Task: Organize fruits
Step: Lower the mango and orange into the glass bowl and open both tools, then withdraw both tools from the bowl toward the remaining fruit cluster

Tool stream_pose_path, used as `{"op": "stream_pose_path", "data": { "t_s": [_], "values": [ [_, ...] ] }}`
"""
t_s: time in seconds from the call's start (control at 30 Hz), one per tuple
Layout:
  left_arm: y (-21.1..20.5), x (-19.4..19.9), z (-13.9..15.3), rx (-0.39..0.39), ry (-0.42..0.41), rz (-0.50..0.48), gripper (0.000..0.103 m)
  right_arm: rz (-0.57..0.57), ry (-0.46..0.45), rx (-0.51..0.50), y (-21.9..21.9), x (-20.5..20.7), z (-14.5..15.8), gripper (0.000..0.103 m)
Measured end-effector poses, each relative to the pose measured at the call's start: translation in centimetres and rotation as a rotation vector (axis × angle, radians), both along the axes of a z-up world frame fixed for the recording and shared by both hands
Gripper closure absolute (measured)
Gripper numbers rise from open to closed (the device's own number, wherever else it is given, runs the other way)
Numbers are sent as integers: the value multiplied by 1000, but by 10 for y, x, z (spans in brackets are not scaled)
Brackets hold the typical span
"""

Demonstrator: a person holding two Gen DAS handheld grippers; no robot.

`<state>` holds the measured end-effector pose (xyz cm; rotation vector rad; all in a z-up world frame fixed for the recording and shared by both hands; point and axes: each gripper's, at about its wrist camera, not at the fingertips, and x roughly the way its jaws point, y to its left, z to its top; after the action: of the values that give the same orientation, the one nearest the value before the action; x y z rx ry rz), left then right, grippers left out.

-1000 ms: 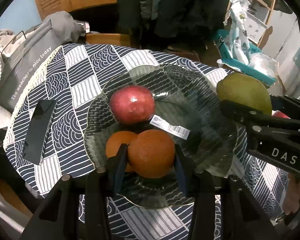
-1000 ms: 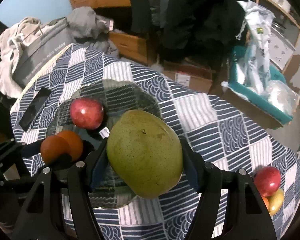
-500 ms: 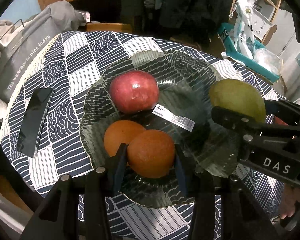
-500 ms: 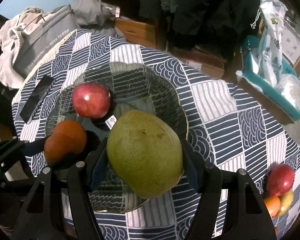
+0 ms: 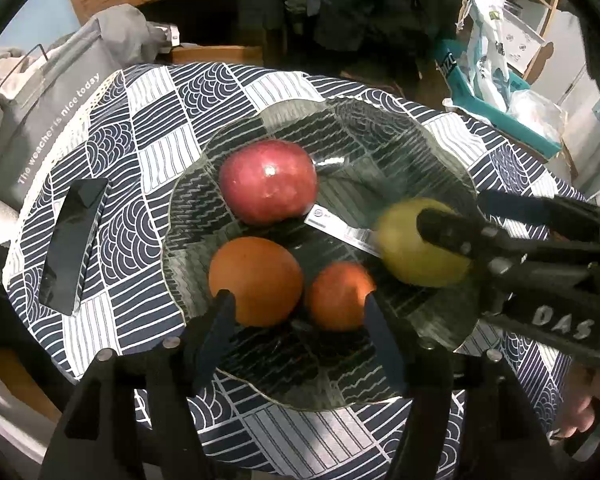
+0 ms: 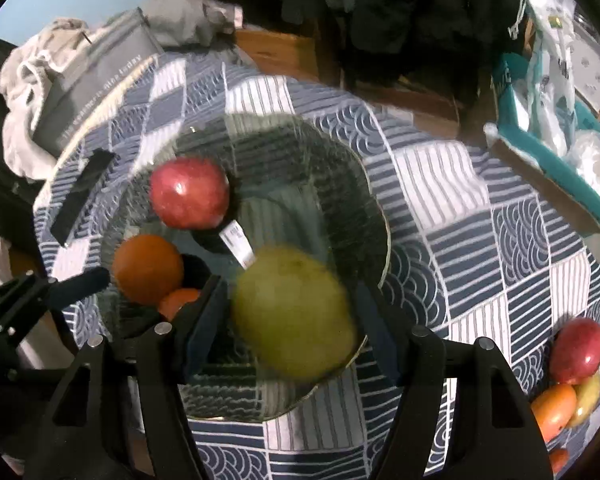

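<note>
My left gripper [image 5: 300, 312] jaws are opening, so the small orange [image 5: 338, 296] now sits free in the glass bowl [image 5: 452, 168] beside the bigger one (one delivered). My right gripper [image 6: 288, 312] hovers over the bowl, the blurred mango [image 6: 294, 312] between spread pads, seemingly dropping.

"The weather is nice today" on grey bag [image 5: 40, 120], "DAS" on right gripper [image 5: 452, 216]

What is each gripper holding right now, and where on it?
Left gripper: nothing; its jaws are opening around the small orange. Right gripper: the mango sits between its jaws, blurred; a grip cannot be told.
</note>
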<state>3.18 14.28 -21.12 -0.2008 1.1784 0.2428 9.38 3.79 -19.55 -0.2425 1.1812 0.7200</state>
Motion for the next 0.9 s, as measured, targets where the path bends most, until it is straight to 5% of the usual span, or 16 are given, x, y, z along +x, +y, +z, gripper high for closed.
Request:
{"op": "stream_pose_path", "data": {
  "t_s": [0.33,0.9],
  "values": [
    [-2,-3,17,-8,-40,-3,35,-55,-49,68,-15,5,34,35],
    [-26,-4,61,35,-134,-45,33,-163,-258,18,-55,-4,90,30]
  ]
}}
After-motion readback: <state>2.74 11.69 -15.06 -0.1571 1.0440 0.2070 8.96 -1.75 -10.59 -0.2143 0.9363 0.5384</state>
